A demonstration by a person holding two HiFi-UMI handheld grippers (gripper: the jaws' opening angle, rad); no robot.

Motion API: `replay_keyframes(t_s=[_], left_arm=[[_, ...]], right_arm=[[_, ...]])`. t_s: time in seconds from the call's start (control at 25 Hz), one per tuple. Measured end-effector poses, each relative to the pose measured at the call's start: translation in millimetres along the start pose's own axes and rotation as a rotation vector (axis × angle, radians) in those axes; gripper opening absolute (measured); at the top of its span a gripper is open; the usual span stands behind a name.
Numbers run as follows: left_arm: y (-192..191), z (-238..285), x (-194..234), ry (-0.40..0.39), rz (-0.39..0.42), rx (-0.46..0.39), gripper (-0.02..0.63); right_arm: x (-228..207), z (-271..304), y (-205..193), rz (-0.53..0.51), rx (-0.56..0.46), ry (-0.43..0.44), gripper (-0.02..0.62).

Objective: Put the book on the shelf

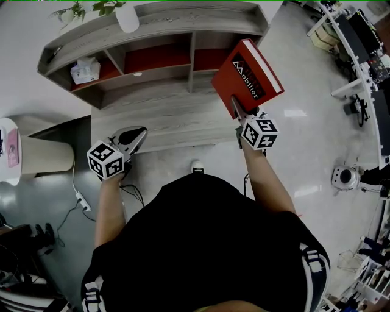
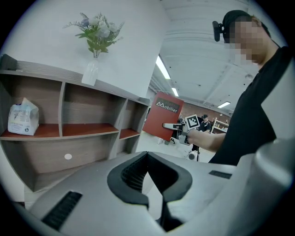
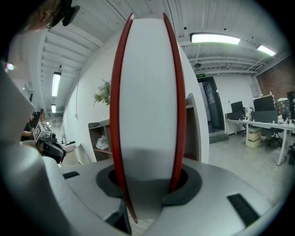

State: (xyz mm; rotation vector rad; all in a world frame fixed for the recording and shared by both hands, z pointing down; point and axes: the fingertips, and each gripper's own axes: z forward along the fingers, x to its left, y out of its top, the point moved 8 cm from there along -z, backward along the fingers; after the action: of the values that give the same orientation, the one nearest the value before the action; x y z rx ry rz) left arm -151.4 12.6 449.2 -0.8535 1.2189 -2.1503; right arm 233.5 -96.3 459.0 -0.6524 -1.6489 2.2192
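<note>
My right gripper (image 1: 239, 111) is shut on a red hardcover book (image 1: 247, 76), clamping both covers at its lower edge. The book is held up in front of the right end of the wooden shelf (image 1: 152, 91). In the right gripper view the book's white page edge (image 3: 147, 92) stands upright between the jaws of the right gripper (image 3: 147, 184). My left gripper (image 1: 135, 137) hovers low in front of the shelf's left half, open with nothing between its jaws. The left gripper view shows the left gripper (image 2: 148, 170), the book (image 2: 162, 120) and the shelf (image 2: 87, 131).
A tissue pack (image 1: 85, 70) sits in the shelf's left compartment. A white vase with a plant (image 1: 127, 17) stands on top. A beige round bin (image 1: 42, 155) and a power strip with cable (image 1: 82, 201) are at left. Desks (image 1: 359, 61) stand at far right.
</note>
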Motion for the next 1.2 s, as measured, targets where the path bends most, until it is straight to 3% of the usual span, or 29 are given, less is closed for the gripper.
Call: replay_keyframes(t_s=[1.2], left_arm=[[25,33,10,0.060,-0.008,-0.009,0.020]], right_arm=[[-33,42,9,-0.033,0.029,0.088,0.166]])
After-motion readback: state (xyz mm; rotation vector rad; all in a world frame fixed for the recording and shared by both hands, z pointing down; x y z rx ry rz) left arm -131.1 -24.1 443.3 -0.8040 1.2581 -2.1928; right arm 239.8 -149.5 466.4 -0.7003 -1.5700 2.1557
